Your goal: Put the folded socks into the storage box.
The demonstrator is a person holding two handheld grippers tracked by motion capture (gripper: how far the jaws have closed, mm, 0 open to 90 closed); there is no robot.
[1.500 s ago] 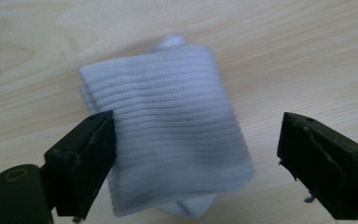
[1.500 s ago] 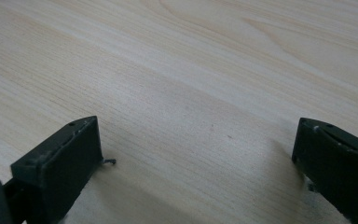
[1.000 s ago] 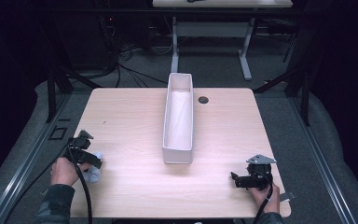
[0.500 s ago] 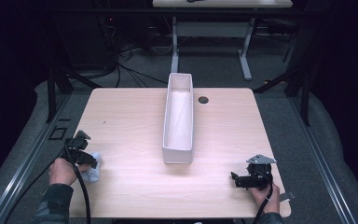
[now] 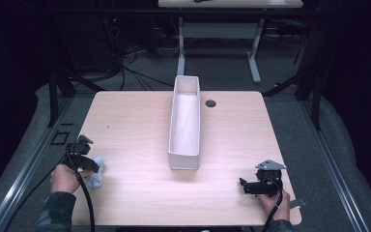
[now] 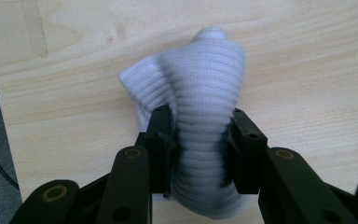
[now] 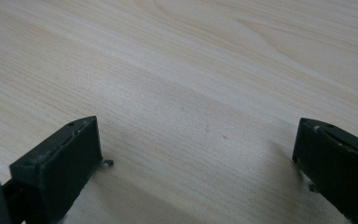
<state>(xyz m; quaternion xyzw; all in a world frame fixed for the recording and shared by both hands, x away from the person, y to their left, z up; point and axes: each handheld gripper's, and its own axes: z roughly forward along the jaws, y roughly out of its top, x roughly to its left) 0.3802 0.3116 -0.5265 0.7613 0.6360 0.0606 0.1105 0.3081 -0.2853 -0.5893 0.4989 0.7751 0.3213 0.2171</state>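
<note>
A long white bin [image 5: 185, 121] stands mid-table [image 5: 125, 116].

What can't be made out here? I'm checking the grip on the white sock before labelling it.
- Sock: its near end, left gripper view, hidden behind the jaws and cut by the bottom edge.
- Sock's underside, high view: covered by the left gripper.
- White bin: contents near its front wall, high view, hidden by that wall.

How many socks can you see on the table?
1. The white sock lies near the table's front left corner, pinched by the left gripper. The box's inside is partly hidden, so another could be there.
</note>
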